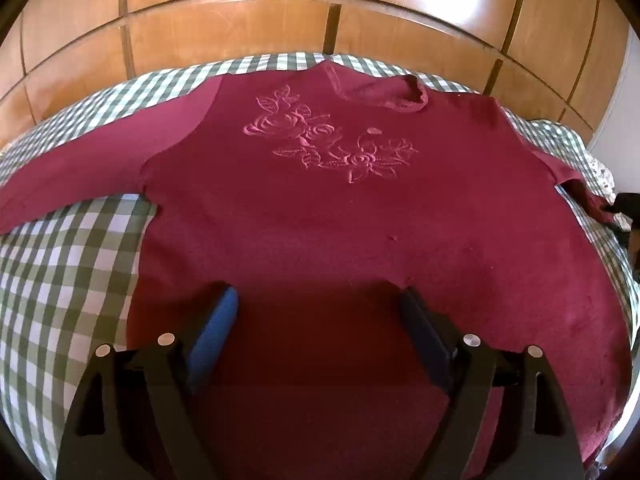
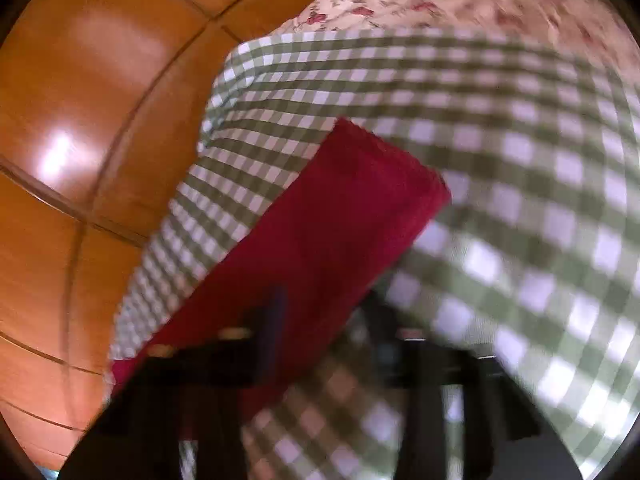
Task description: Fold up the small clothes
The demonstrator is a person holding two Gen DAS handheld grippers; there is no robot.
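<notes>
Your maroon sweater (image 1: 340,208) lies spread face up on the checked cloth (image 1: 68,264), its neckline (image 1: 380,92) at the far side, the embroidered roses (image 1: 328,144) across the chest, and the hem nearest you. One sleeve (image 1: 80,172) runs out flat to the left; the other reaches toward the right edge.

Your left gripper (image 1: 320,308) hangs over the near hem with its jaws spread wide, holding nothing. In the right wrist view the right gripper (image 2: 320,320) sits over the end of the right sleeve (image 2: 320,220), whose cuff points away onto the check. That picture is badly smeared, so the jaws appear parted, one finger over the sleeve and one over the cloth, but I cannot tell whether they pinch anything.

Expect the knit to be soft, light and limp, with no stiffness of its own. It will likely sag from wherever you lift it and drag on the cloth beneath. Take hold at edges with body: the cuff, the shoulder seam, the hem corners. Pinch both layers together, or the front may slide off the back. Keep clear of the embroidery, which could snag.
</notes>
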